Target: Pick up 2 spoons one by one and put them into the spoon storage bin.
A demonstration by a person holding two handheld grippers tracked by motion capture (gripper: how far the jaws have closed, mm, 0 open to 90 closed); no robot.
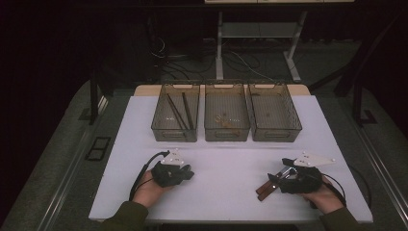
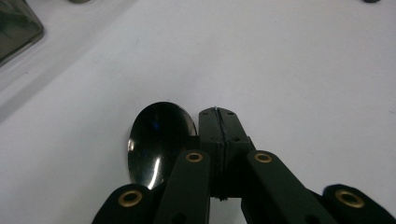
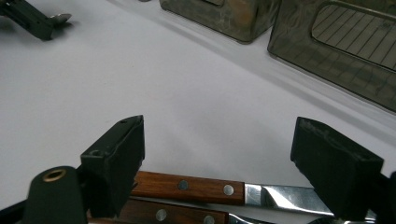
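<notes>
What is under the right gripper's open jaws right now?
Under the right gripper, two wooden-handled knives lie side by side on the white table. Rivets and the start of the blades show; the handle ends and blade tips are covered by the jaws.

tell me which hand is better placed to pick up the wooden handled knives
Right. The right tool has its jaws open directly over the wooden handled knives on the table. The left tool is shut beside a spoon, far across the table.
</notes>
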